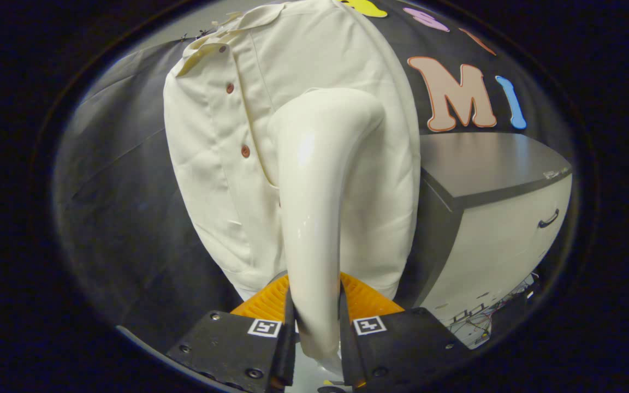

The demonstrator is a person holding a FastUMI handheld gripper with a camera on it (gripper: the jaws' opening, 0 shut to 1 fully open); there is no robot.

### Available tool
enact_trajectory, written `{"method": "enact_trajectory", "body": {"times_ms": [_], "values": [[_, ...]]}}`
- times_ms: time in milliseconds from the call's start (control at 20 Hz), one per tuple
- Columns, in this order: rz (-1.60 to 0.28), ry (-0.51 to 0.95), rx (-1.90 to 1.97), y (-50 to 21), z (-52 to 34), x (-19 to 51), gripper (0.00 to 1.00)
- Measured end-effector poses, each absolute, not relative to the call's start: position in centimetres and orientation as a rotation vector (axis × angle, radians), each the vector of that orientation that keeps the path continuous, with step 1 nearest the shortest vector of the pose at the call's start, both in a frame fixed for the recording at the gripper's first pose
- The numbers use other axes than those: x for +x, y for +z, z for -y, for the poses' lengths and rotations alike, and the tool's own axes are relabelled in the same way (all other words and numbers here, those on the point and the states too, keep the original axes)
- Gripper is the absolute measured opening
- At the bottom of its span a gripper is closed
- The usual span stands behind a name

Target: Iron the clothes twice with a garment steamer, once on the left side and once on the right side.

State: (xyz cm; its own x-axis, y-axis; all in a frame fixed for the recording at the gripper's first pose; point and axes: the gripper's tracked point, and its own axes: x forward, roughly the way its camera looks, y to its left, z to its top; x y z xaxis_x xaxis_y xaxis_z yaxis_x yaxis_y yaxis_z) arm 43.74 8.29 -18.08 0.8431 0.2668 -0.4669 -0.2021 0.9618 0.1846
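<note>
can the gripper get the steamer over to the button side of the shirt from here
Probably yes: the gripper is shut on the steamer, whose head already meets the shirt, and nothing stands between it and the buttons.

Gripper (314,314) fingers (287,327) clamped both sides on steamer handle (314,218).

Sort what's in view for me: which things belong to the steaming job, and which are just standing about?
Part of the job:
- garment steamer, its handle clamped in the claw, head toward the cloth
- cream shirt hanging just beyond the steamer, buttons along its placket

Just standing about:
- cabinet beside the shirt, with a drawer handle
- loose wires at the cabinet's foot
</note>
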Motion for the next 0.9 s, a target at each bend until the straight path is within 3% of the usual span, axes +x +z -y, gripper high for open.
{"method": "enact_trajectory", "body": {"times_ms": [500,900], "values": [[-0.672,0.217,0.136,-24.9,-6.6,39.6,0.34],[-0.682,0.157,0.144,-24.0,-5.4,33.6,0.34]]}}
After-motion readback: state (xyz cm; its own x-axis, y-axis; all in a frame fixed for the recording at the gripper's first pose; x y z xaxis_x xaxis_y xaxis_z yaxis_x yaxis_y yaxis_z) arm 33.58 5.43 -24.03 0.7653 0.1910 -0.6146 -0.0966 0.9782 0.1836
